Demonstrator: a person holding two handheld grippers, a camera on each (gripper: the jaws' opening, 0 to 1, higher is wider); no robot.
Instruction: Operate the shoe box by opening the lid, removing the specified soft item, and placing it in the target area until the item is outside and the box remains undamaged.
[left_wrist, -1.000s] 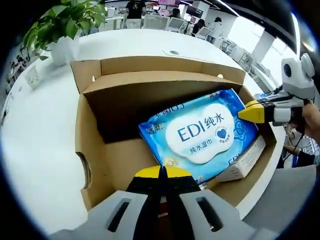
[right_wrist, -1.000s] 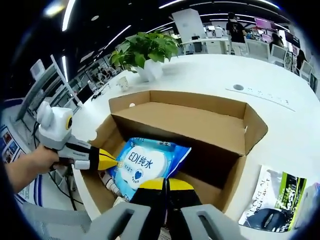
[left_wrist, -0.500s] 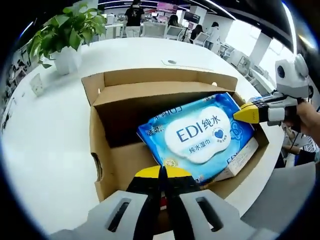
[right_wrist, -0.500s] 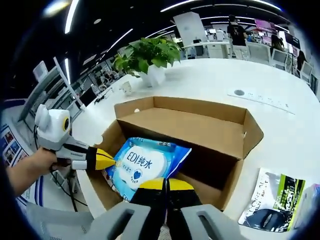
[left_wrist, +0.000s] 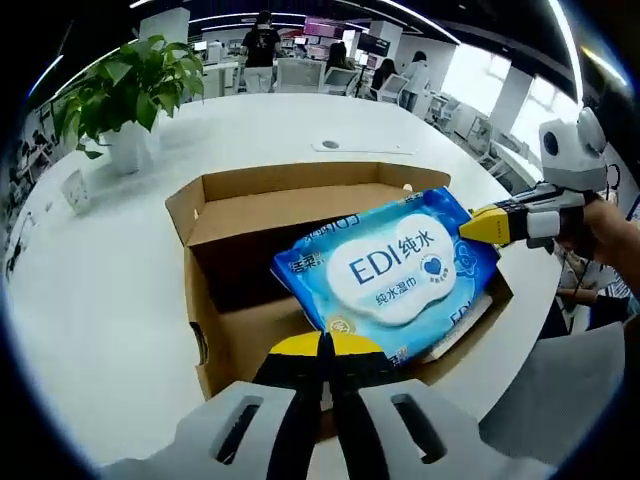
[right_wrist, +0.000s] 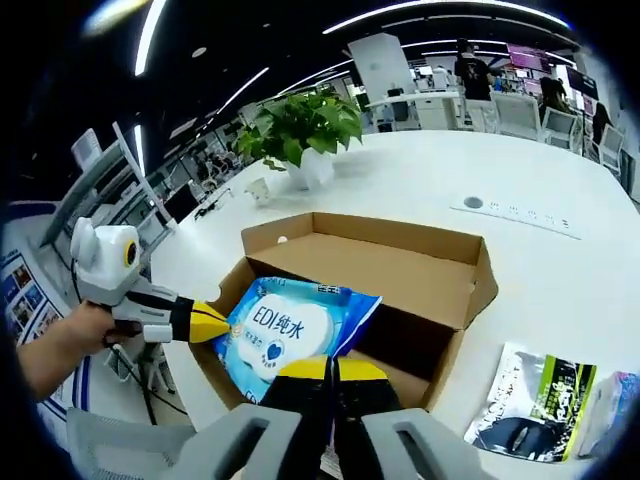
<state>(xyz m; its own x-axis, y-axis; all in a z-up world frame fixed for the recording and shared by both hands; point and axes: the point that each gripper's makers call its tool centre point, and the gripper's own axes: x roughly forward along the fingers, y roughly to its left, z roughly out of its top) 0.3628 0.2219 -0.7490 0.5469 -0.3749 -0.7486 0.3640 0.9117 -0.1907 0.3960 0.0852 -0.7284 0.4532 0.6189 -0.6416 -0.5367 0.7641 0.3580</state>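
The wipes pack (left_wrist: 395, 272) covers most of the box (left_wrist: 215, 330) floor and whatever lies beneath it. Where the left tongs (left_wrist: 322, 352) meet the pack is hidden behind their own tips. The dark pouch (right_wrist: 535, 408) print is too small to read.

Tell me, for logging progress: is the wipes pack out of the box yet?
Not fully: wipes pack raised, tilted above the box rim, overlapping its opening.

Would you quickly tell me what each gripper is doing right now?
Left gripper: shut on the wet wipes pack, near edge.
Right gripper: shut on the same pack's opposite edge, above the cardboard box.
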